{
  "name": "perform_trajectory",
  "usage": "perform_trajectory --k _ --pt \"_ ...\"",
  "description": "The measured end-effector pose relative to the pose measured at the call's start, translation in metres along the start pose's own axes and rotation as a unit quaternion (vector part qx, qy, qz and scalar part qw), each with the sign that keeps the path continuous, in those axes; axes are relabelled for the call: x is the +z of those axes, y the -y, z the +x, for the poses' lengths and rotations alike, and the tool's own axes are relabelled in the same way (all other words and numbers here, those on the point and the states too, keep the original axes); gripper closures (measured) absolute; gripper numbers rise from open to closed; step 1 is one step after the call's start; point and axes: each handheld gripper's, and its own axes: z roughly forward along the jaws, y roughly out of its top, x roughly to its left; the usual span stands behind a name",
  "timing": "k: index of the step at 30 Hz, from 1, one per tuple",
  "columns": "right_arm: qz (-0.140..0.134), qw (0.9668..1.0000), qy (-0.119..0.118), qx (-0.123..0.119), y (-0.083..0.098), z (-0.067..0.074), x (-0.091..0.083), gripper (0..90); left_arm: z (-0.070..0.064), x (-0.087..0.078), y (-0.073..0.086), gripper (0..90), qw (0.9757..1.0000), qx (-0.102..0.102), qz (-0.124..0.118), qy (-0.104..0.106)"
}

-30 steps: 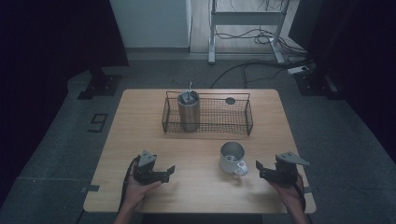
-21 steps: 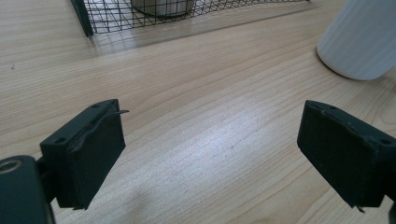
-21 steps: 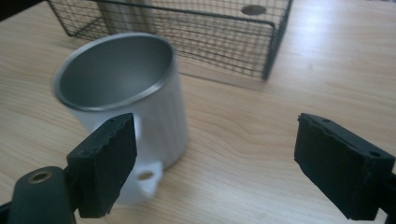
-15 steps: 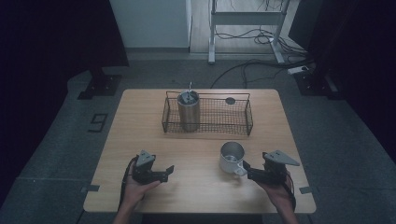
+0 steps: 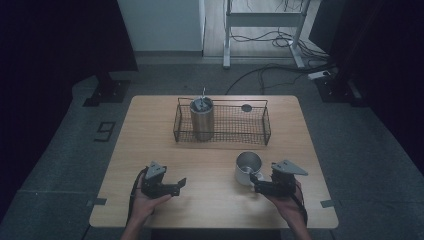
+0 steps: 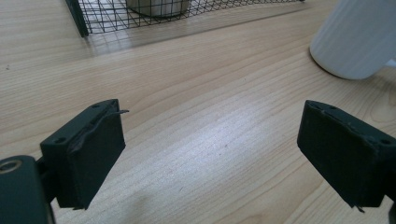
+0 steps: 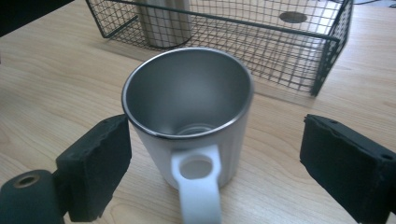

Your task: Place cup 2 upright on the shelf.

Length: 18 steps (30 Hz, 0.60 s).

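While reaching for the mug with the right gripper, finding it upright on the table in front of the basket, opposite the basket's right half and apart from its near wall. Seeing its long axis running straight up, open mouth on top, steel inside empty. Noting the white handle pointing away from the basket, straight back at the right gripper.

Having just been opening the right jaws, now holding them spread, one to each side of the handle, pads pressing on nothing. Gripping nothing yet. Reading the handle as lying between the pads and slightly ahead of them, on the basket side, with the mug's body beyond the tips.

Judging the right hand far the nearer of the two. Holding the left gripper in front of the basket's left half, well apart from the mug, jaws parted over bare wood and clasping nothing.

Judging the coming move as turning on that handle line: probably pushing a little farther toward the basket, staying centred on the handle, then squeezing across it. Risking, if drifting off centre, nudging the mug round or sliding it toward the basket wall.

Leaving the tumbler inside the basket's left part out of it.
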Motion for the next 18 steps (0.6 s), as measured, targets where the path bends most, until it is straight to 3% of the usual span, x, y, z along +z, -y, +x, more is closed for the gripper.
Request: perform_trajectory --k 5,18 --pt "0.006 0.9999 -0.008 -0.002 -0.002 0.005 0.009 6.5 -0.001 0.000 0.001 7.5 1.0000 -0.001 0.003 -0.001" --pt "0.037 0.9991 -0.003 -0.019 -0.005 0.016 0.035 0.0 0.003 -0.001 0.003 7.5 0.9999 -0.007 0.001 -0.008"
